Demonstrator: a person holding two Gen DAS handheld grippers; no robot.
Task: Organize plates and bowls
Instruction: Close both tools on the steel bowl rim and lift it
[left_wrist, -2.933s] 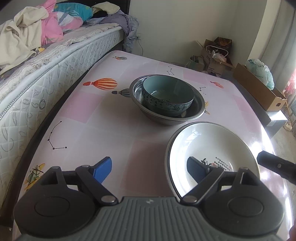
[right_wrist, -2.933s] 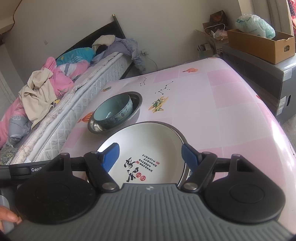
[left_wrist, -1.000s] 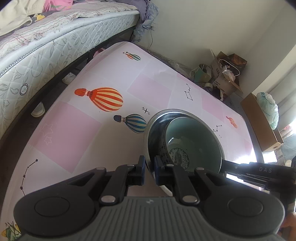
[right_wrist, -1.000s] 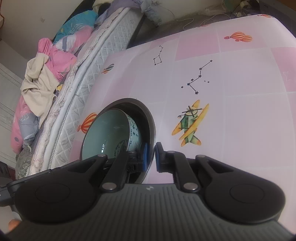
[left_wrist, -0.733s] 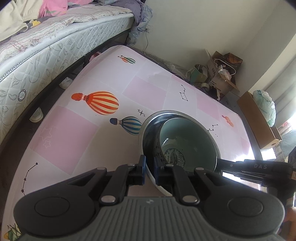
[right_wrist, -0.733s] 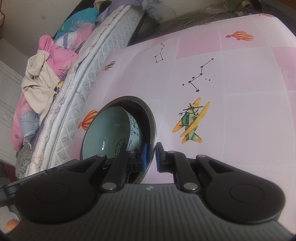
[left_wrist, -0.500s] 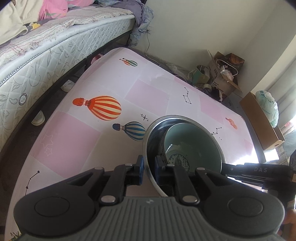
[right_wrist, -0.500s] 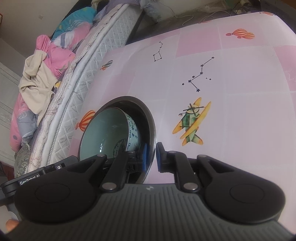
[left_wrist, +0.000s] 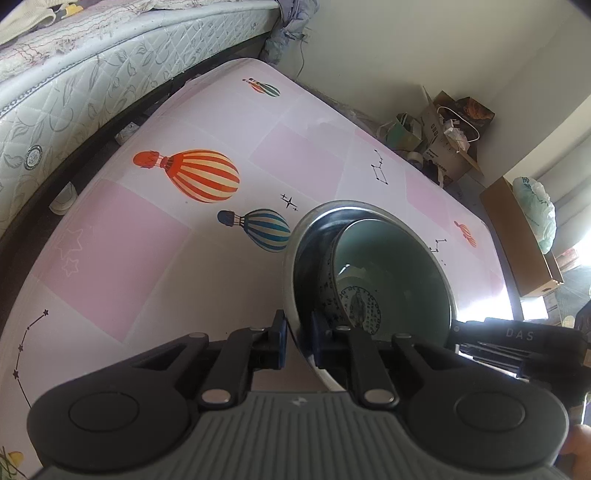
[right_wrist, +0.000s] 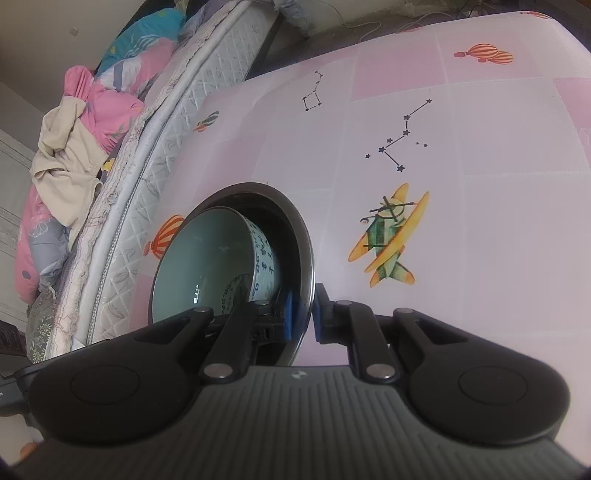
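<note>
A steel bowl (left_wrist: 306, 236) holds a pale green ceramic bowl (left_wrist: 391, 273) with blue patterns. My left gripper (left_wrist: 298, 338) is shut on the steel bowl's near rim. My right gripper (right_wrist: 301, 314) is shut on the opposite rim of the steel bowl (right_wrist: 295, 221), with the green bowl (right_wrist: 207, 258) inside it. Both bowls are held tilted above the pink table (left_wrist: 147, 229). The right gripper's body shows at the right of the left wrist view. The white plate is out of view.
The table (right_wrist: 480, 221) has a pink cloth with balloons and a plane. A mattress (left_wrist: 74, 74) with piled clothes (right_wrist: 74, 147) runs along the table's left side. Cardboard boxes (left_wrist: 517, 229) and bags stand past the far and right edges.
Both grippers closed on the steel bowl's rim and lifted it with the green bowl inside. In the last second the bowls shifted and tilted slightly; the grips stayed shut.
</note>
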